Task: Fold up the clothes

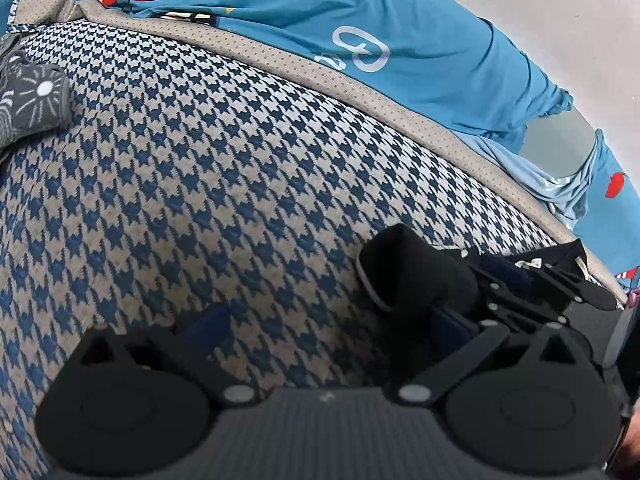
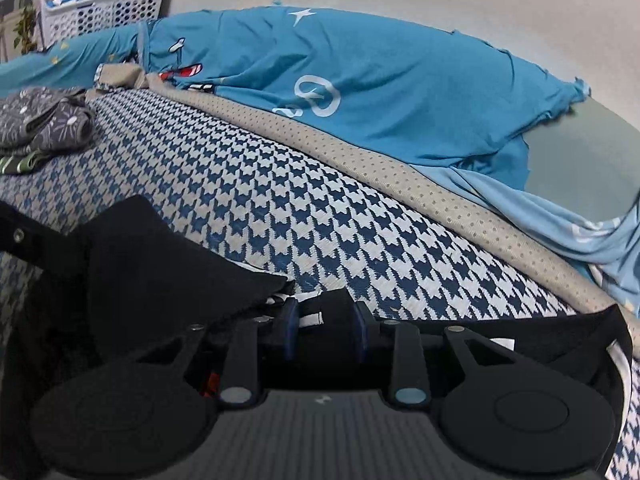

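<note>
A black garment (image 2: 160, 264) with a white-striped edge lies on the houndstooth mat (image 2: 320, 208), close in front of the right wrist camera. My right gripper (image 2: 326, 328) is shut on a bunched fold of it, the cloth pinched between the blue pads (image 2: 290, 328). In the left wrist view a rolled part of the black garment (image 1: 416, 264) drapes over the right finger. My left gripper (image 1: 330, 328) stands with its jaws wide apart and only the houndstooth mat (image 1: 240, 160) shows between them. The right gripper's black linkage (image 1: 532, 284) sits just beyond that roll.
A blue printed cloth (image 2: 360, 80) lies bunched along the mat's far beige dotted border (image 2: 400, 168). Folded grey patterned clothes (image 2: 44, 124) rest at the mat's far left. A white laundry basket (image 2: 108, 8) stands behind. A grey surface (image 2: 580, 160) shows at the right.
</note>
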Demonstrator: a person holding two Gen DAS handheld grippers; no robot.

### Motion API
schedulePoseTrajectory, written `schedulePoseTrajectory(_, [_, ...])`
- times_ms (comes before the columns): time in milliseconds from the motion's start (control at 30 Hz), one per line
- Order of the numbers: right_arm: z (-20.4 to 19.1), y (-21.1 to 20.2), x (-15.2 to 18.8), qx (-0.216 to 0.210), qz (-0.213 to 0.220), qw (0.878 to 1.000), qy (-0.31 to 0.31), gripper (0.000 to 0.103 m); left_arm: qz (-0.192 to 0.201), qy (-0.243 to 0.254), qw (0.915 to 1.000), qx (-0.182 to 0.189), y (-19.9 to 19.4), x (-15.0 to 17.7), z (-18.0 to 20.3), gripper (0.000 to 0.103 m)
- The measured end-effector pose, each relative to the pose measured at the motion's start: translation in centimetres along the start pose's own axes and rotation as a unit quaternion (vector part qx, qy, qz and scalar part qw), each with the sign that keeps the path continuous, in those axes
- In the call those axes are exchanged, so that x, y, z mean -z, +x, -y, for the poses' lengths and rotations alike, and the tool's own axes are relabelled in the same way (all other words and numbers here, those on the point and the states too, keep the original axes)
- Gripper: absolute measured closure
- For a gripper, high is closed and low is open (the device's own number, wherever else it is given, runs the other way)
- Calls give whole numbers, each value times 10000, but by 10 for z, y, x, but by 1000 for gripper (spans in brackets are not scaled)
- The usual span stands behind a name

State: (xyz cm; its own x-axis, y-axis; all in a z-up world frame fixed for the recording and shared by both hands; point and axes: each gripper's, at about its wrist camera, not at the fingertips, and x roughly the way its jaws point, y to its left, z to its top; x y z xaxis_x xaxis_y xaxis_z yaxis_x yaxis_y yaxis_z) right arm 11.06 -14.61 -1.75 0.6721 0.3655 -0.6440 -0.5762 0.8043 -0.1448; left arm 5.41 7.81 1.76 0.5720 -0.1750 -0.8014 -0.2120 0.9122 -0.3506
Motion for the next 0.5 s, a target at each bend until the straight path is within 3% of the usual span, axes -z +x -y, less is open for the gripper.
schedulePoseTrajectory(233, [-4,1,2,61,70,9999,-98,83,1,-4,10000,-20,0,0,1,0])
schedulePoseTrajectory(300, [-7,1,3,21,107,9998,-146,94,-27,-7,10000,-21,0,0,0,0])
schedulePoseTrajectory(500, [-9,-1,-1,77,262,9996,-56,97,-39,-16,10000,-30,-3,-2,0,0])
